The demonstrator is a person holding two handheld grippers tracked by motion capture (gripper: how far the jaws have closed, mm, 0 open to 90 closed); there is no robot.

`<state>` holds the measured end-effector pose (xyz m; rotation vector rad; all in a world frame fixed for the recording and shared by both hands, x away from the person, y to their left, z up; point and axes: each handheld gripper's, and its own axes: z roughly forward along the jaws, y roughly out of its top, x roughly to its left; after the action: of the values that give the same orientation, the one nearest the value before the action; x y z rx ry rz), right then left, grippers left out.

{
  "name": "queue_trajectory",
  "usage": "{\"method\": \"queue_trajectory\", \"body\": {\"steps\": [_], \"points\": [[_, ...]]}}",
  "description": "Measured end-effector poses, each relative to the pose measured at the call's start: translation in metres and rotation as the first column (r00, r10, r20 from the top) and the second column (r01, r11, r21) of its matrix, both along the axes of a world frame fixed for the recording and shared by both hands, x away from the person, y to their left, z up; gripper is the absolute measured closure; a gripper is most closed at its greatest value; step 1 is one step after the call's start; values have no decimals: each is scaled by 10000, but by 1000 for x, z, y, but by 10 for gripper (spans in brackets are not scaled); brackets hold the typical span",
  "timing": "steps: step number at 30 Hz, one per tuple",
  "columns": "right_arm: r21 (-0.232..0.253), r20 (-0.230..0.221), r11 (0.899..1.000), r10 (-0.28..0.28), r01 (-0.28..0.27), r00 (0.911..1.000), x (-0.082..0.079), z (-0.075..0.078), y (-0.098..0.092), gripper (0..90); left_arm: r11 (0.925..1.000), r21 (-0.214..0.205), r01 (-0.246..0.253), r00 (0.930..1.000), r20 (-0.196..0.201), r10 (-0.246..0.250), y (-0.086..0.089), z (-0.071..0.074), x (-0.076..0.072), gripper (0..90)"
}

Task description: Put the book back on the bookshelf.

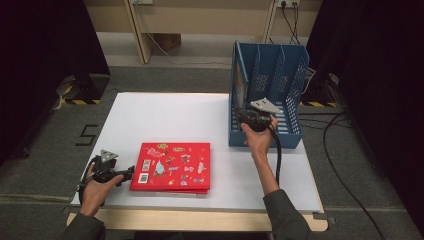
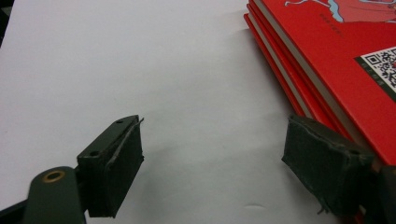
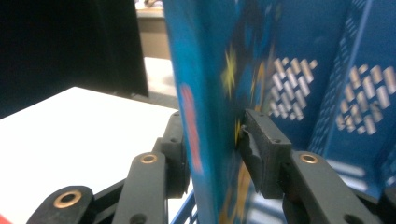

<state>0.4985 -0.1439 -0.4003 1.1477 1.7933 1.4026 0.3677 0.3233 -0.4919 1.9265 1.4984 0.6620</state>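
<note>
Right hand-held gripper (image 3: 212, 144) has its jaws parted around the upright blue book (image 3: 210, 93) in the rack (image 1: 265, 135), which may topple sideways unsupported; left hand-held gripper (image 2: 212, 163) stands apart, empty, beside the red books (image 1: 171, 167).

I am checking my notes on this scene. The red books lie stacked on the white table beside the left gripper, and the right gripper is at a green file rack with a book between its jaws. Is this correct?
One detail is wrong: the file rack is blue, not green, as the high view shows. The rest stands: the red books lie stacked on the white table beside the left gripper, and the right gripper has a book between its jaws.
</note>
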Motion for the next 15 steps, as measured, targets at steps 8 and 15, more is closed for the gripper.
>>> {"method": "queue_trajectory", "body": {"steps": [8, 15], "points": [[-290, 13, 9995, 153, -153, 9999, 5, -1, 16, 599, 10000, -7, -18, 10000, 6, 18, 1, 0, 0, 188], [-232, -109, 9997, -2, -1, 9999, 18, -1, 21, 593, 10000, -15, 43, 10000, -12, -43, 0, 0, 0, 188]]}}
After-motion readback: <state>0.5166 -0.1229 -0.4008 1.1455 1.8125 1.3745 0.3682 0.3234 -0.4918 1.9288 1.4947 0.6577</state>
